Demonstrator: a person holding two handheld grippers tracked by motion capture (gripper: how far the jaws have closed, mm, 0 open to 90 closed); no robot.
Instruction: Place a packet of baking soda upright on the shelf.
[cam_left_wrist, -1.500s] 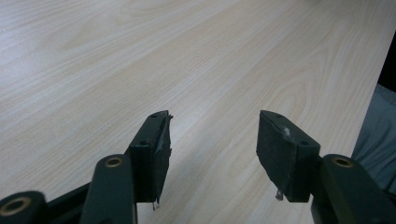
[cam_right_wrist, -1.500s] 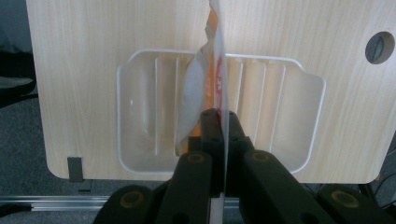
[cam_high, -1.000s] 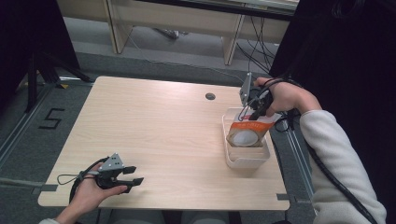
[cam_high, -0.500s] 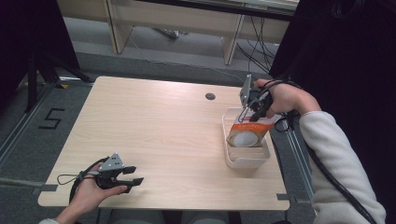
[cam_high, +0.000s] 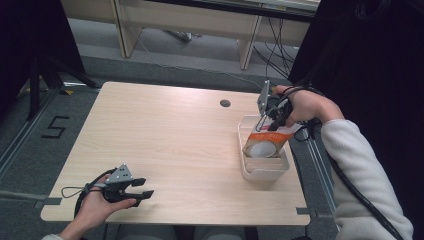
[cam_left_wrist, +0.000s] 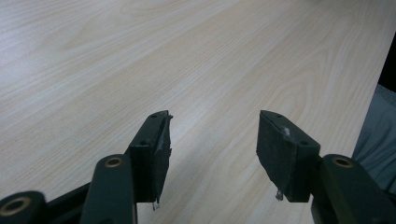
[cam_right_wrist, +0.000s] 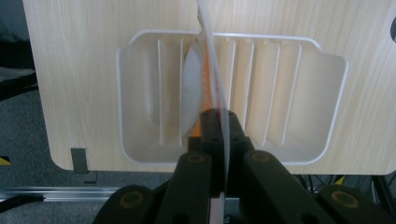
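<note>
A white slotted rack (cam_high: 263, 170) stands at the table's right edge. An orange sleeve with a white disc (cam_high: 263, 146) stands tilted inside it. My right gripper (cam_high: 270, 122) is shut on the sleeve's top edge from above. In the right gripper view the sleeve (cam_right_wrist: 212, 65) shows edge-on between the rack's ribs (cam_right_wrist: 280, 88), clamped by my right gripper (cam_right_wrist: 218, 122). My left gripper (cam_high: 142, 188) rests open near the table's front left corner, held by a hand. Nothing lies between its pads (cam_left_wrist: 280, 149) in the left gripper view, where my left gripper (cam_left_wrist: 212, 140) hovers over bare wood.
A round cable hole (cam_high: 225, 103) sits in the tabletop behind the rack. A floor marking "5" (cam_high: 55, 127) lies left of the table. Desk legs and cables stand behind the table's far edge (cam_high: 200, 90).
The right gripper has lowered the sleeve slightly deeper into the rack. The left gripper has stayed put.
</note>
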